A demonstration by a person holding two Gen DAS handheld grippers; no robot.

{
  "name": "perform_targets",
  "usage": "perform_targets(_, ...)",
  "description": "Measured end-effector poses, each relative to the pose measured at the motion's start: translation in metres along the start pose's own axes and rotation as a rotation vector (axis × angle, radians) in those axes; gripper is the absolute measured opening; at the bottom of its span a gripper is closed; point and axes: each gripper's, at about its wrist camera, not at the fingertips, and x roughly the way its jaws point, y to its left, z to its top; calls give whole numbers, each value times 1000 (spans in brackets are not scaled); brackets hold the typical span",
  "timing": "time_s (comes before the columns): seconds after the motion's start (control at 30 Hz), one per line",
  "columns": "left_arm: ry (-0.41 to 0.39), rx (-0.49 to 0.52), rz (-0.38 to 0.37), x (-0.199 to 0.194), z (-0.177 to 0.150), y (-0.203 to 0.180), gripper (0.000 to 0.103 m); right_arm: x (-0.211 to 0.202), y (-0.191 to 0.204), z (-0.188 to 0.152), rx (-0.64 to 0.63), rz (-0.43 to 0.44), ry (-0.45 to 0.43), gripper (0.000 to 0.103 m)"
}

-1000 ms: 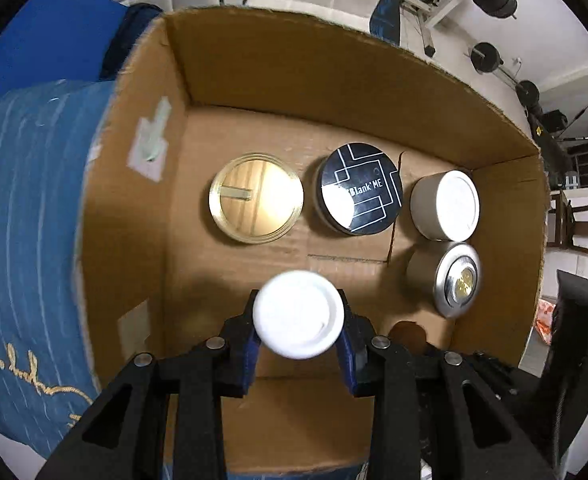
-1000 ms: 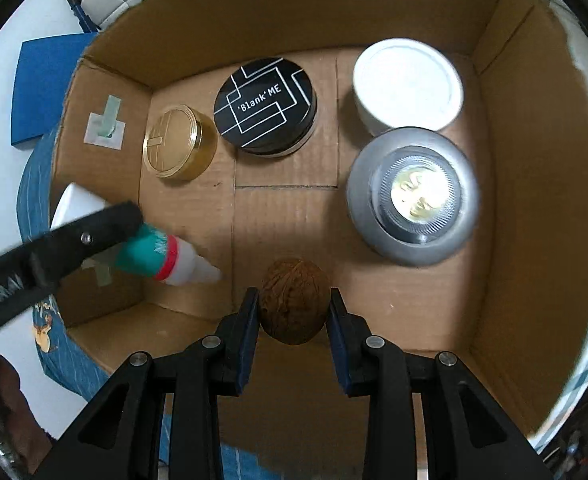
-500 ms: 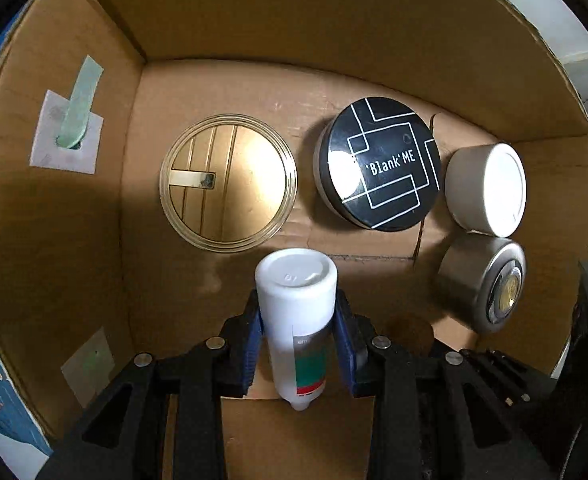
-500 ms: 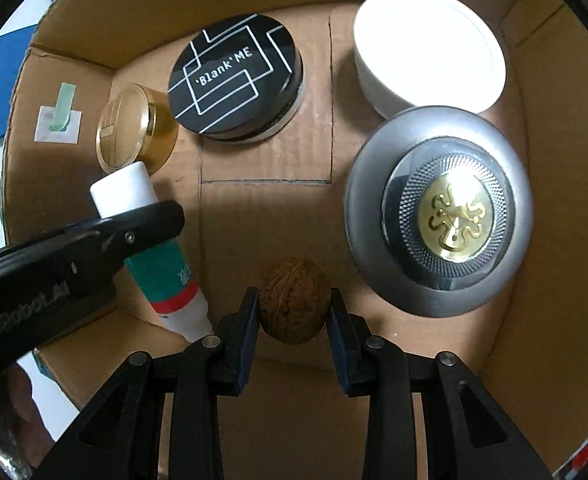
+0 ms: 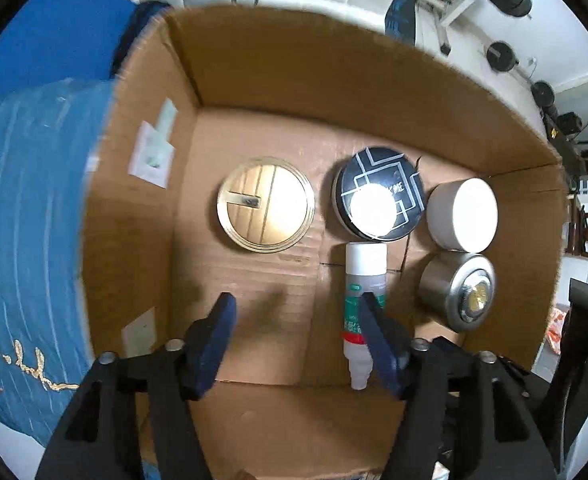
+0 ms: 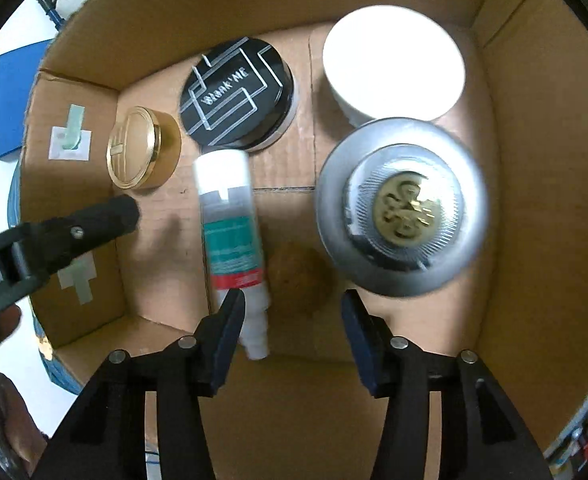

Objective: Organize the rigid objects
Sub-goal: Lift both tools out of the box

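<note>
Box (image 6: 533,160) holds four round tins, one tube (image 6: 230,224), one walnut (image 6: 299,276); both jaws opening, released.

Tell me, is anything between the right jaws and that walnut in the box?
Nothing visible is. The walnut lies on the box floor, just beyond the right gripper's opening jaws, with the tube beside it, not in the way.

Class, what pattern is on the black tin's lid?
White angular lines on the black tin, clearest in the right wrist view.
</note>
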Motion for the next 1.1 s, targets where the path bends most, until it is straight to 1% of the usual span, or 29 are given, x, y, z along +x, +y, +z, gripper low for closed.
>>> perform_targets(0.03,-19,0,3,-5,-3,1,64,-5,1,-2,-8,-12,-11,53)
perform_targets(0.1,-66,1,10,-18,-14,4,77,-15,0,-9,-17,-34,-35,55)
perform_targets(0.13,-89,3,14,-25,-19,4,81,-20,0,-12,-21,-50,-45,57)
perform_targets(0.17,-109,4,22,-31,-23,3,87,-27,-1,-16,-26,-60,-64,61)
perform_targets(0.2,-128,7,30,-35,-28,2,91,-32,-1,-20,-31,-72,-80,64)
perform_targets(0.27,-161,16,43,-44,-42,2,96,-44,4,-25,-39,-95,-109,65)
perform_targets(0.37,-201,27,47,-57,-57,1,98,-60,8,-36,-33,-103,-133,66)
perform_targets(0.43,-226,35,51,-66,-64,-3,99,-69,10,-43,-25,-92,-151,75)
perform_targets(0.5,-253,42,52,-75,-66,-7,99,-81,15,-48,-21,-94,-170,95)
perform_targets(0.57,-276,51,58,-85,-68,-15,99,-90,24,-58,-24,-100,-202,102)
perform_targets(0.63,-306,54,67,-94,-80,-16,99,-107,22,-67,-34,-110,-227,103)
perform_targets(0.7,-326,50,77,-102,-87,-20,99,-117,27,-76,-46,-134,-258,103)
perform_targets(0.83,-376,49,84,-116,-105,-19,99,-139,28,-92,-47,-152,-315,103)
perform_targets(1.0,-460,77,126,-142,-128,-23,99,-165,32,-114,-63,-205,-404,103)
perform_targets(1.1,-505,97,141,-156,-139,-25,99,-180,36,-127,-80,-208,-446,103)
